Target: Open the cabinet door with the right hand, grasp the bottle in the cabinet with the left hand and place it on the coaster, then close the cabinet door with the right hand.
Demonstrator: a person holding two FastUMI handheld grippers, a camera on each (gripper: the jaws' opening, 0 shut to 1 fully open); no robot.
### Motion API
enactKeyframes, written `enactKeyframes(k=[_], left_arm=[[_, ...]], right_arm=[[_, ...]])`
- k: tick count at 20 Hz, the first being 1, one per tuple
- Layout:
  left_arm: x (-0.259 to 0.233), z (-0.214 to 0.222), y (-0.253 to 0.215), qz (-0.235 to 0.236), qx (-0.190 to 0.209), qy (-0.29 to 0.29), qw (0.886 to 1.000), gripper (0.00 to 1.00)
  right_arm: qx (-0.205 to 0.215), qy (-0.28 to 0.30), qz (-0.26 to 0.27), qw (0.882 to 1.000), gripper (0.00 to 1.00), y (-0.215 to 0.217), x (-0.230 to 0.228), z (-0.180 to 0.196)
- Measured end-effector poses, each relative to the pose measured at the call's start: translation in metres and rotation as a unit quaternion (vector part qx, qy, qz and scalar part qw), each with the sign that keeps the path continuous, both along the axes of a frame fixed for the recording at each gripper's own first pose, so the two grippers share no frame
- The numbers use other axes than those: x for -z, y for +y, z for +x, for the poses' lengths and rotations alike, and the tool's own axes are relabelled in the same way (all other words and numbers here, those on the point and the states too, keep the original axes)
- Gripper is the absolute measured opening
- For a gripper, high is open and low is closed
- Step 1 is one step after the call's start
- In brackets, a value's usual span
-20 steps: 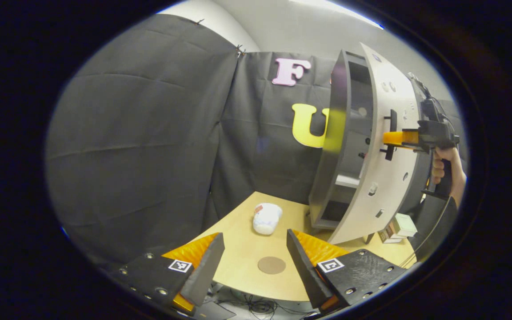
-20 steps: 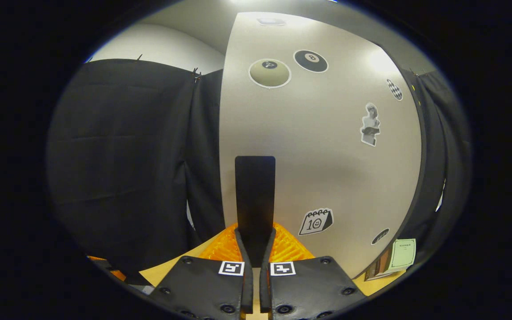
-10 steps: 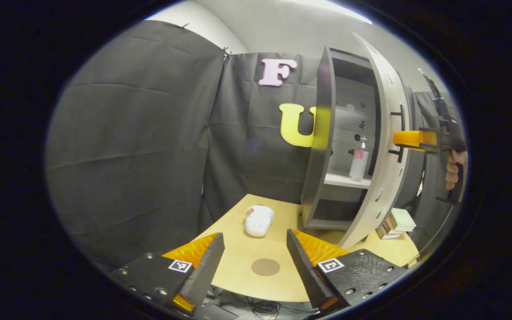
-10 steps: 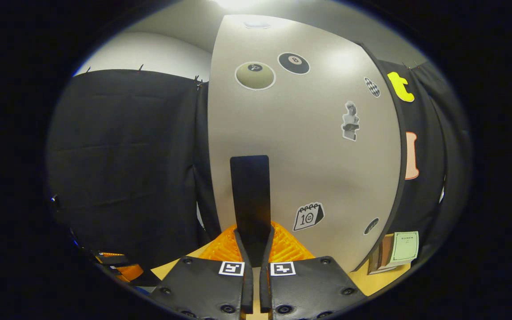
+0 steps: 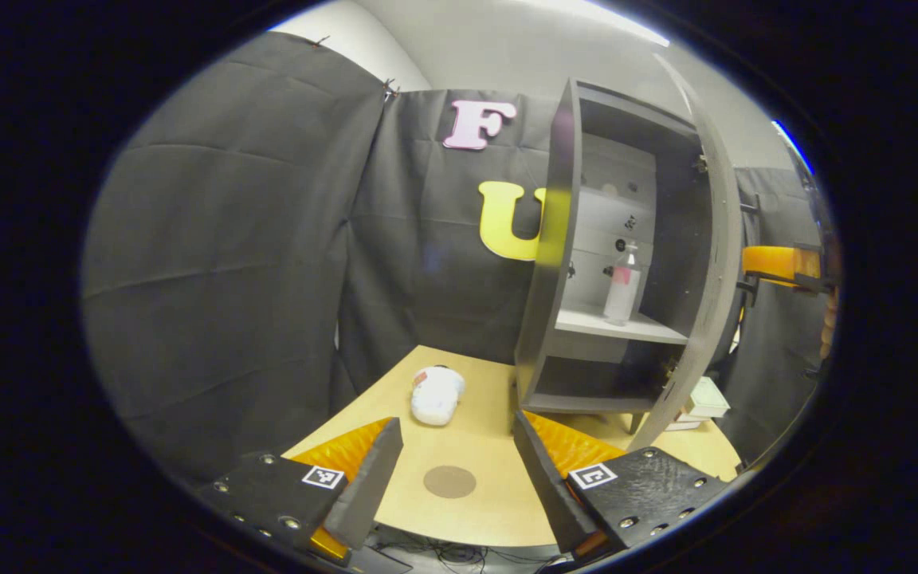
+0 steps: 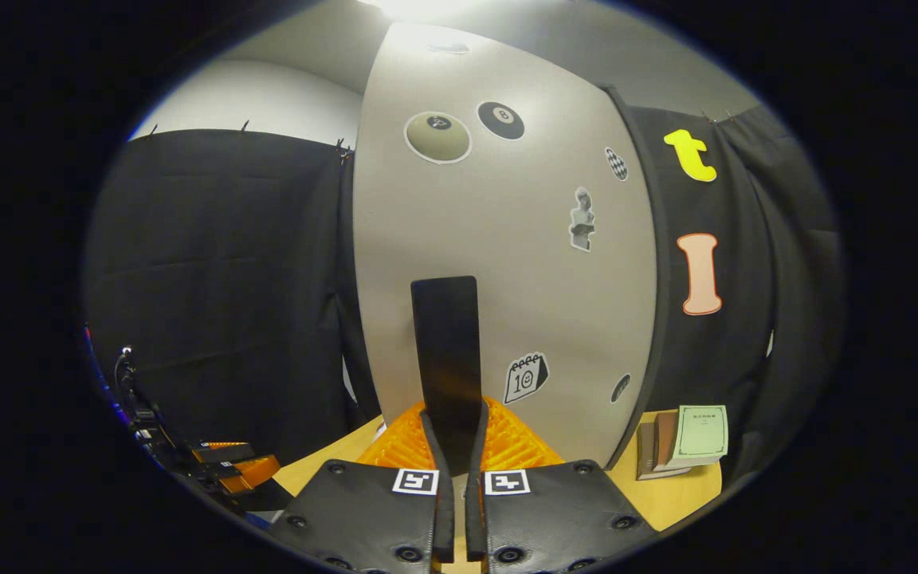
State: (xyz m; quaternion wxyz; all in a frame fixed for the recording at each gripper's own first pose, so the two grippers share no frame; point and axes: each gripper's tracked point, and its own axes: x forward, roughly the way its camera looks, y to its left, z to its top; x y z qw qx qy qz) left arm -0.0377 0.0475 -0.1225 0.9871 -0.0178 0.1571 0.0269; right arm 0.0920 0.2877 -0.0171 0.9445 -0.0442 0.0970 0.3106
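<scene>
Right gripper view: the door handle (image 6: 446,343) is being clamped by the right gripper (image 6: 454,458); the left gripper (image 5: 451,462) is being held with fingers apart.

Black cloth wall (image 5: 228,239) behind a light wooden table (image 5: 475,446), bright ceiling.

Both views toward cabinet door (image 6: 499,263)

Upper centre, the cabinet door (image 6: 499,263) is showing an "8" ball sticker (image 6: 500,119) — lower down, a calendar sticker (image 6: 526,377) seemingly reading "10".
</scene>
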Motion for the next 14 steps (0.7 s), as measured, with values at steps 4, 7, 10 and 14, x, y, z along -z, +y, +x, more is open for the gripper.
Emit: enactKeyframes(k=[4,7,10,14], left_arm=[[0.016,0.011,-0.024,-0.007,0.032,0.017,0.999,0.87],[0.021,0.021,-0.05,-0.012,0.062,0.019,0.998,0.85],[0.022,0.029,-0.08,-0.018,0.094,0.017,0.995,0.85],[0.034,0.039,-0.117,-0.02,0.136,0.027,0.99,0.85]], right_arm=[[0.031,0.004,0.004,1.0,0.07,-0.012,-0.001,-0.004],[0.057,0.003,0.006,0.998,0.07,-0.022,-0.003,-0.005],[0.086,0.007,0.011,0.996,0.07,-0.033,-0.003,-0.005],[0.13,0.009,0.021,0.991,0.04,-0.047,-0.005,-0.005]])
